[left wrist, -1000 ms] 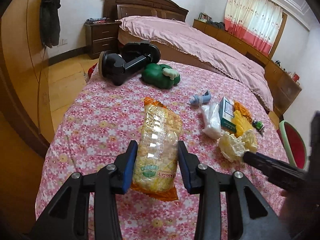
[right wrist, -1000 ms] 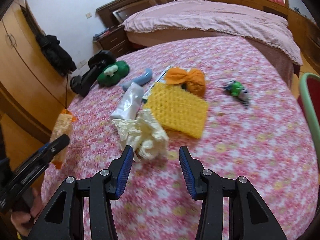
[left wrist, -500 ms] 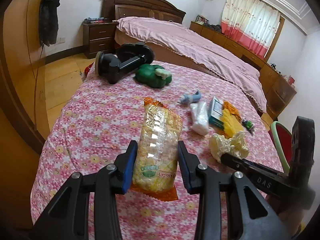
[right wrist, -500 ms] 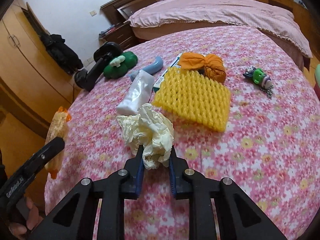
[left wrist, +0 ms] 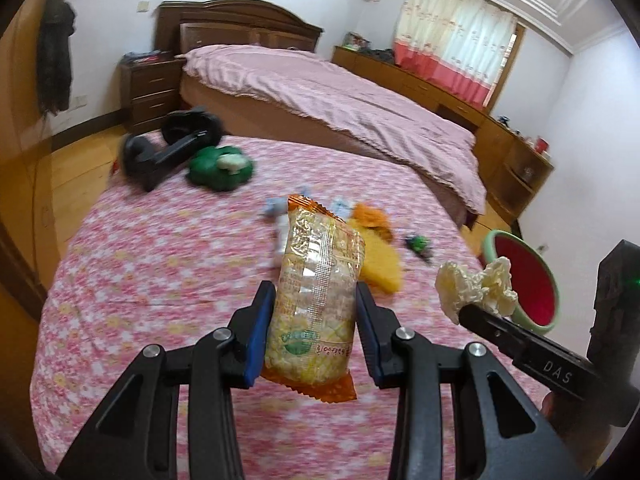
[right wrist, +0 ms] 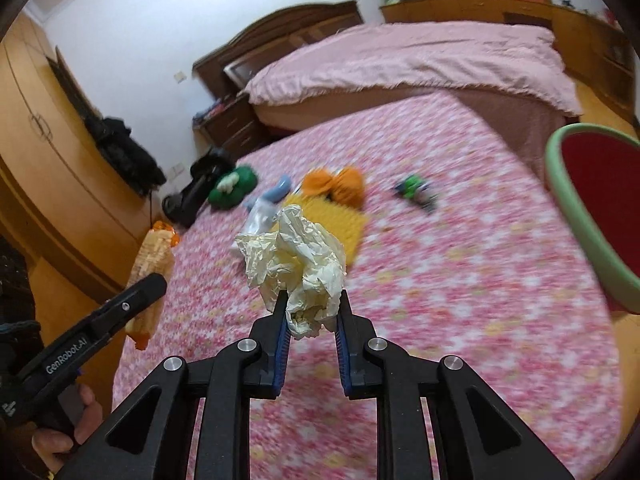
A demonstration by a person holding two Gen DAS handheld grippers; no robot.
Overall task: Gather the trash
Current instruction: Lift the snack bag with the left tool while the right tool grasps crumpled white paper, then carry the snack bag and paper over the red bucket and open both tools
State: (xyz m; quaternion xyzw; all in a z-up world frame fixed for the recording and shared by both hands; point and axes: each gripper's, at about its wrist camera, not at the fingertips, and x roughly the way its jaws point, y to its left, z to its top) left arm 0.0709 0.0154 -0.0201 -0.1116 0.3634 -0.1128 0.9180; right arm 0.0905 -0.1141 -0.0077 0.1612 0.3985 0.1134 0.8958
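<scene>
Left gripper (left wrist: 314, 322) pinches snack packet (left wrist: 318, 292), right gripper (right wrist: 311, 322) pinches crumpled paper (right wrist: 298, 256); tabletop items blurred

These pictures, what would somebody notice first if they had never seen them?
Probably the two pieces of trash held up over the flowery pink tablecloth: the left tongs grip a yellow snack packet, and the right tongs pinch a crumpled cream paper wad. Next, the green-rimmed red bin at the table's right edge, and the big pink bed behind.
</scene>
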